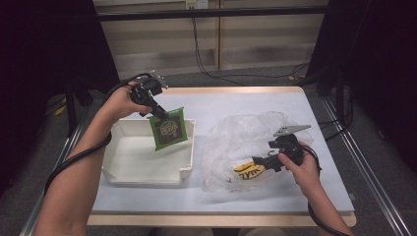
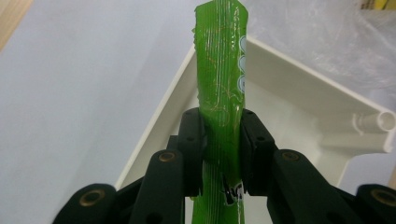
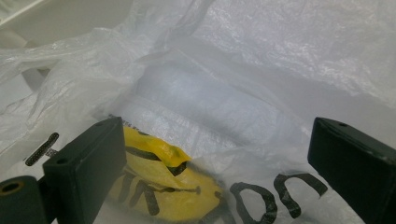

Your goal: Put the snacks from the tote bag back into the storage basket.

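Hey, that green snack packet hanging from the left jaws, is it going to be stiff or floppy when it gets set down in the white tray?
Probably floppy: the green packet hangs tilted from the left gripper, pinched at its thin crinkled edge. It looks light, since a hold on one edge carries it. Its glossy film may be slippery, so it could slide once it lands in the white tray.

No legible text: blurred black lettering on plastic bag (image 3: pixel 261 196), unreadable logo on green packet (image 1: pixel 168 129).

Bare forearms; black left gripper (image 1: pixel 158 114) and right gripper (image 1: pixel 260 162) with brass screws, trailing black cables
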Demonstrator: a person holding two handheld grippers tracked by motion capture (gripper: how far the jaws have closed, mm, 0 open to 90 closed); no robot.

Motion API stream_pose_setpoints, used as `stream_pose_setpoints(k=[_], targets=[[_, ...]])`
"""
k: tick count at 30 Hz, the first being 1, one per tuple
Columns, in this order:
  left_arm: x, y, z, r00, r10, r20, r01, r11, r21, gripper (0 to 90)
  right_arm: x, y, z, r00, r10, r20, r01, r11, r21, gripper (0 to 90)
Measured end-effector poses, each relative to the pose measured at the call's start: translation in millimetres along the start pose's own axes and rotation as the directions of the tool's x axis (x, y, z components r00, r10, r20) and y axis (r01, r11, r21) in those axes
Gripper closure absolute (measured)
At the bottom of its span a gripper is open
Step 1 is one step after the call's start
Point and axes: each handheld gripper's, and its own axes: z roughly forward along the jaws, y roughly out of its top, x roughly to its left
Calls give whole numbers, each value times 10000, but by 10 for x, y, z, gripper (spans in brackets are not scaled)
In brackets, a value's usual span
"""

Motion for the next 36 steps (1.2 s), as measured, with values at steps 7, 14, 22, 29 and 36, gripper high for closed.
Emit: stream_pose_setpoints(k=[7, 14, 22, 29, 36], targets=[[36, -3, 171, 9996, 270, -30, -269, 9996, 98, 718, 14, -10, -4, 10000, 19, -56, -19, 10000, -19, 45], [45, 69, 283, 9972, 734, -105, -735, 9973, -85, 701, 40, -22, -7, 9999, 114, -44, -115, 9999, -6, 45], [58, 172, 322, 9960, 838, -295, -845, 9962, -226, 607, 33, -52, -38, 9999, 172, -20, -172, 9998, -64, 45], [100, 165, 265, 9961, 220, -849, -246, 9993, -299, 337, 22, -43, -40, 9999, 97, -30, -97, 9999, -86, 45], [86, 55, 174, 9911, -239, -1308, 165, 9982, -573, 194, 62, -7, 8, 10000, -61, -45, 62, 10000, 32, 45]])
